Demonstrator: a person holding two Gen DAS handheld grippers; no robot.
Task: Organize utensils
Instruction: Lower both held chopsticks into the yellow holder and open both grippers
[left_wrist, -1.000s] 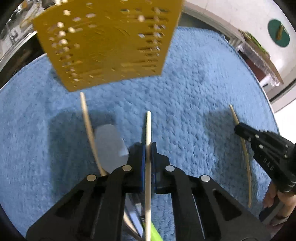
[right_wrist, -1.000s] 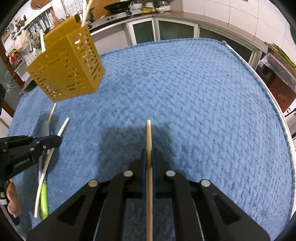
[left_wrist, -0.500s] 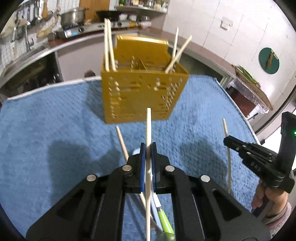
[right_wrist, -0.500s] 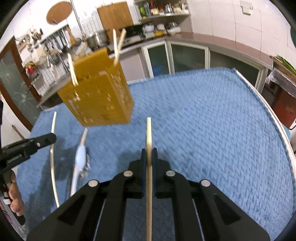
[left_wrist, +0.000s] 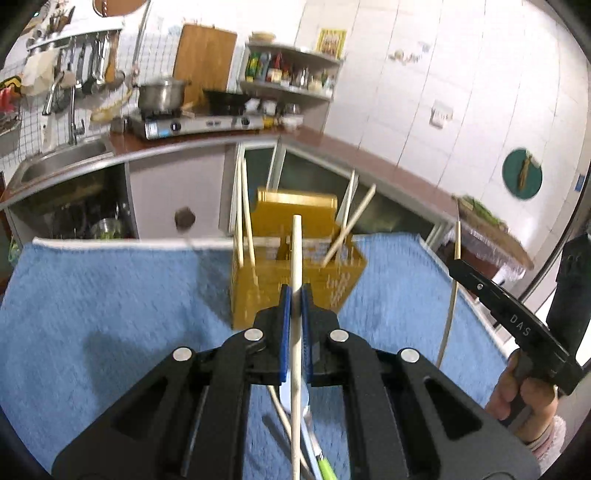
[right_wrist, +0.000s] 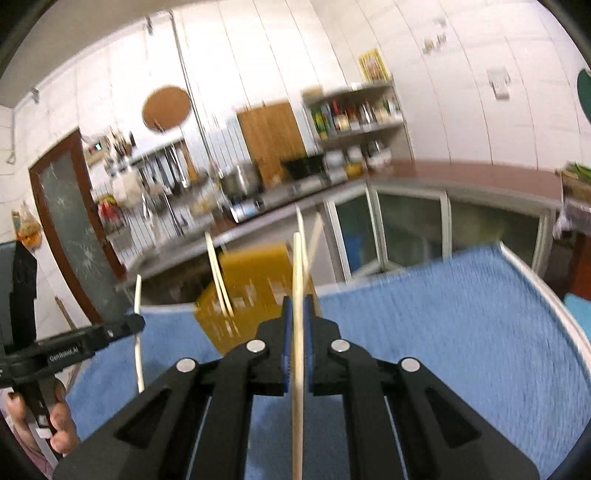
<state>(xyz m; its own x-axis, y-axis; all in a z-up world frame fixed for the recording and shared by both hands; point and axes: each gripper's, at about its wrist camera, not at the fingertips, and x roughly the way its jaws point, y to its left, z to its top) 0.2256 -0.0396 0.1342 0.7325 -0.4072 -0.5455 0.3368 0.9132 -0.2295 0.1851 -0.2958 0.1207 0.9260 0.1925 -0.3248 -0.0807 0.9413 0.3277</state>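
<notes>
My left gripper (left_wrist: 294, 295) is shut on a pale wooden chopstick (left_wrist: 296, 254) that points up toward the yellow perforated utensil basket (left_wrist: 291, 291) ahead on the blue towel. My right gripper (right_wrist: 298, 308) is shut on another chopstick (right_wrist: 297, 273), lifted above the towel, with the basket (right_wrist: 251, 295) just beyond. Several chopsticks stand in the basket. The right gripper shows in the left wrist view (left_wrist: 458, 263), and the left gripper shows in the right wrist view (right_wrist: 138, 323), each with its stick. A spoon and a green-handled utensil (left_wrist: 325, 469) lie on the towel under my left gripper.
The blue towel (left_wrist: 110, 295) covers the round table, whose edge (right_wrist: 546, 295) curves at the right. A kitchen counter with a sink (left_wrist: 62, 158), a stove and a pot (left_wrist: 162, 92) stands behind.
Both grippers have tilted up and risen with their chopsticks. The view went from looking down at the towel to facing the basket and the kitchen behind it.
</notes>
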